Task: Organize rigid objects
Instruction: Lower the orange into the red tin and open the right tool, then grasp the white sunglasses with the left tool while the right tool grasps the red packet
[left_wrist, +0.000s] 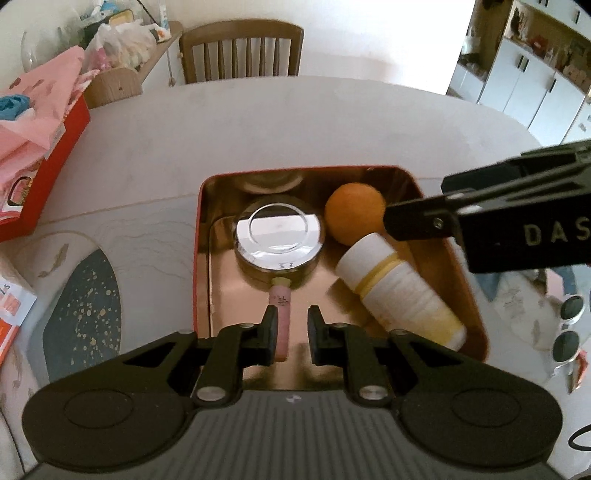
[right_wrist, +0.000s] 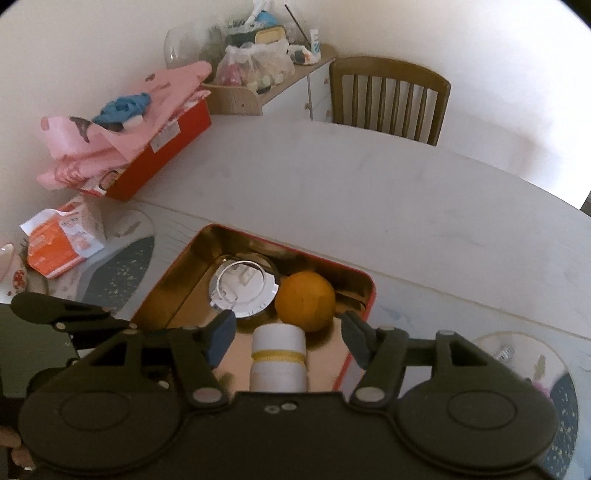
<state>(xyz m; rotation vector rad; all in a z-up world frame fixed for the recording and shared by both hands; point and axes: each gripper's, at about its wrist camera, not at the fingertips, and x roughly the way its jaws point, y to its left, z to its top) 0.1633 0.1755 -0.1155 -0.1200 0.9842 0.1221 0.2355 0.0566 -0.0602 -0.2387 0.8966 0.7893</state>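
Packing into the red tin (left_wrist: 198, 236) is judged well along: four things are already lodged inside it, and the tin is seen at centre on a pale oval table (left_wrist: 295, 122). Largest of the contents, a white bottle (left_wrist: 399, 288) with a yellow band, is laid on its side at 4 o'clock of the tin; a round glass-lidded jar (left_wrist: 280, 236) is stood at 12 o'clock, an orange ball (left_wrist: 352, 212) just beside it at 2 o'clock, touching the bottle cap. A small pink tube (left_wrist: 281, 314) is laid at 6 o'clock, its cork against the jar. The left gripper (left_wrist: 292, 328) is held open, the tube touching its left pad only; release is judged done or imminent. The right gripper (right_wrist: 288, 338) is spread wide over the bottle, nothing clamped. Next, a straight lift clear of the tin wall is called for. Sunglasses (left_wrist: 569, 325) are noted at 3 o'clock on a placemat. A wooden chair (left_wrist: 242, 51) and red box (left_wrist: 55, 147) are noted beyond.
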